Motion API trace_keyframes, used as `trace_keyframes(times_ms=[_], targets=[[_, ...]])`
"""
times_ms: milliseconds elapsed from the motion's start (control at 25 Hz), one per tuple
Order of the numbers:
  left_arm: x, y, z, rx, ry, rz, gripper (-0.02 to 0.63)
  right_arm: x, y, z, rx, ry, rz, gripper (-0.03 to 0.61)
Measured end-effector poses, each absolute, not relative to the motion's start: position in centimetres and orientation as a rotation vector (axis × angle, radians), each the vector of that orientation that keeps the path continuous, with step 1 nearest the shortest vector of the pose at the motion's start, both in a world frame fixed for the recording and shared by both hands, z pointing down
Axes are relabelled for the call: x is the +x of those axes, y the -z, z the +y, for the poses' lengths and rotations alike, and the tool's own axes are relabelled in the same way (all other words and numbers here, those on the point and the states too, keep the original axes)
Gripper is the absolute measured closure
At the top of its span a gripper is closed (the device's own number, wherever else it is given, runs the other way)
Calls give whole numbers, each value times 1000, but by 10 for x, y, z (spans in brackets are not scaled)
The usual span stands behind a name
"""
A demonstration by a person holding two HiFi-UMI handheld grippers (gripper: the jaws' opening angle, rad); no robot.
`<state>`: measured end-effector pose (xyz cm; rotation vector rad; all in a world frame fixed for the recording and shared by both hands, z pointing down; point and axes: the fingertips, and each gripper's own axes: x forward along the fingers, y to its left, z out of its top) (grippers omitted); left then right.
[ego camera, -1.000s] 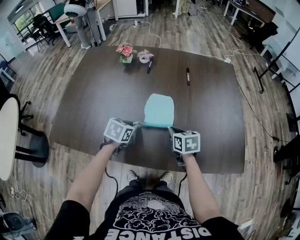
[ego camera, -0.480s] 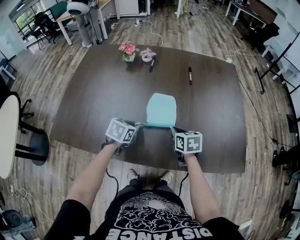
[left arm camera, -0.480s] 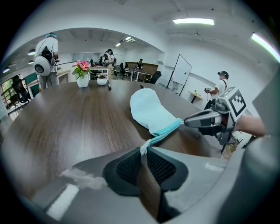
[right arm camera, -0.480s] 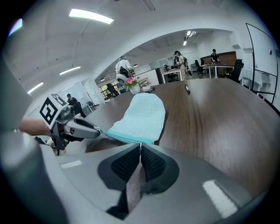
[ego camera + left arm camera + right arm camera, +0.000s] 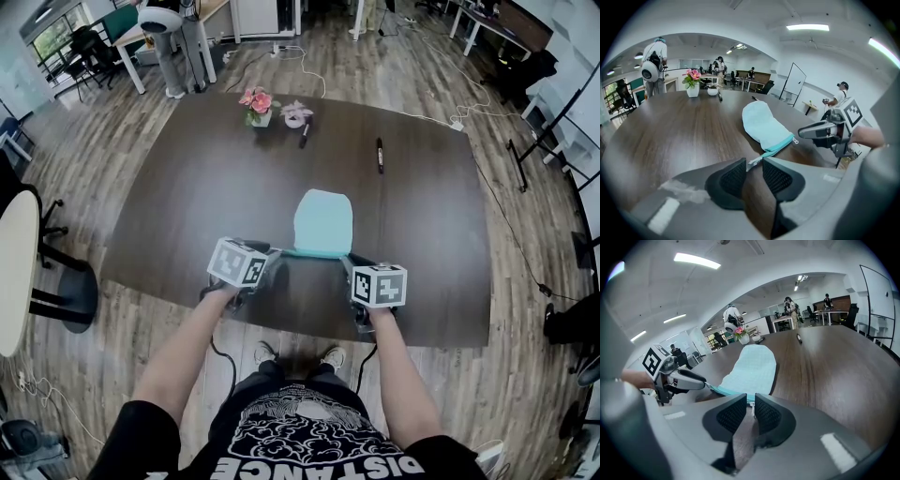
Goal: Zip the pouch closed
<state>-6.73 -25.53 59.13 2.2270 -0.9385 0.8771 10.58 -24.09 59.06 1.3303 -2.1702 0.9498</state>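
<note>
1. Surface (image 5: 187,206) of dark wood, with the clutter parked at the far side. There's a vase (image 5: 258,105), a small white pot (image 5: 294,116) just to its right, a dark pen (image 5: 302,137) on the near side of that pot, and a black marker (image 5: 379,155) further right. All of it sits well apart from the pouch (image 5: 322,222).
2. Containers: the vase holds pink flowers and the pot a paler bloom. The pouch lies flat, and its inside cannot be seen.
3. The pale blue pouch sits on the near half of the surface, between the two grippers. Its long axis runs near to far, with the rounded end far and the teal zip (image 5: 314,252) running left to right along the near edge.
4. Left gripper (image 5: 274,253) is at the zip's left end. Its jaws have just been opening and stand spread, and the pale tail of the zip tape lies in the gap unpinched.
5. Right gripper (image 5: 345,262) is at the right end. Its jaws have just been opening too and are a little apart, with the zip pull hanging between them.
</note>
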Motion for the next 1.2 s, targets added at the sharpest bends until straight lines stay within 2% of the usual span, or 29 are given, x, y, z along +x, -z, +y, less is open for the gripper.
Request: trace_keyframes(times_ms=[480, 960, 1200], targets=[[-66, -550, -279, 2299, -771, -1023, 492, 110, -554, -254, 1367, -869, -2222, 526], [-44, -479, -293, 2447, -621, -1053, 492, 117, -480, -272, 1466, -711, -2330, 526], [-31, -446, -295, 2498, -491, -1077, 494, 122, -444, -274, 1529, -633, -2370, 557]])
